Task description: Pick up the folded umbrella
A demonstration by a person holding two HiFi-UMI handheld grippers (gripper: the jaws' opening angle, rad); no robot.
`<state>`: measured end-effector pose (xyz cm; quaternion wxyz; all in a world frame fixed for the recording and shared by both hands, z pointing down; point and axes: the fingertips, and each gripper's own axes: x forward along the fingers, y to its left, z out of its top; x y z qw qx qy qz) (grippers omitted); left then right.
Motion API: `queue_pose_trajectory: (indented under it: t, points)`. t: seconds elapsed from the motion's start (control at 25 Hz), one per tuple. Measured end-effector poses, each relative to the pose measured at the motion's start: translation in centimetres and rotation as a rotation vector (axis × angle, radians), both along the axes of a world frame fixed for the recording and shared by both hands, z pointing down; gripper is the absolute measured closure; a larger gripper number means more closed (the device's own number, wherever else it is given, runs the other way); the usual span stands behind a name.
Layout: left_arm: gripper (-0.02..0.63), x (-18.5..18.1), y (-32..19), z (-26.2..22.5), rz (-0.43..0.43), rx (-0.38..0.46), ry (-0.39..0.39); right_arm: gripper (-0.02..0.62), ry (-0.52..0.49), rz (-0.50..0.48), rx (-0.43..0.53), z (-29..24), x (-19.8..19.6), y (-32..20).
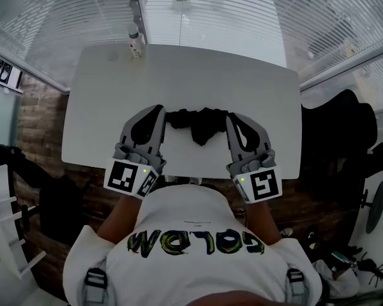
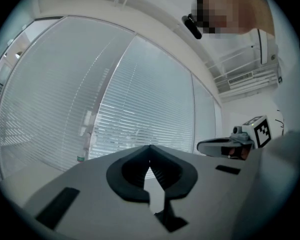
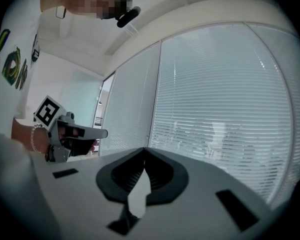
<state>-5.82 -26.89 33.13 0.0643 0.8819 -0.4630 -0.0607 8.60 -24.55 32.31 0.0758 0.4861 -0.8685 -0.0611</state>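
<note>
Table (image 1: 108,88): white top, smooth, matt.
Umbrella (image 1: 201,125), near edge: black cloth, matt, crumpled.
Left gripper (image 1: 157,111), right gripper (image 1: 230,117): grey plastic shells, matt, smooth.
Pads (image 2: 160,174): black, ribbed, dull.
Bottle (image 1: 136,43), far left corner: clear plastic look.
Blinds (image 1: 230,11): white slats, slight sheen.
Brick (image 1: 41,120): brown, rough.
Shirt (image 1: 198,225): white cloth.

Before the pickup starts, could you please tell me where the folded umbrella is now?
In the head view the umbrella lies on the white table, toward its near edge, between the left tongs and the right tongs.
</note>
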Motion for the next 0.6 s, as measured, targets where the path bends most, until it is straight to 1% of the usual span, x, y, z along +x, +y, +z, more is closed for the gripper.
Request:
queue_pose_trajectory:
  t: [0.2,0.44,0.6]
  points:
    - [0.595,0.6,0.1,0.4,0.001,-0.005,-0.008,0.564,0.040,-0.038,-0.038,1.9,-0.1,-0.2]
    - [0.595,0.3,0.2,1.2,-0.005,-0.019,-0.016,0.514,0.169,-0.119,-0.116,5.9,-1.7,-1.2]
    - [0.595,0.0,0.3,1.7,-0.009,-0.030,-0.018,0.481,0.210,-0.154,-0.169,8.9,-3.0,-2.4]
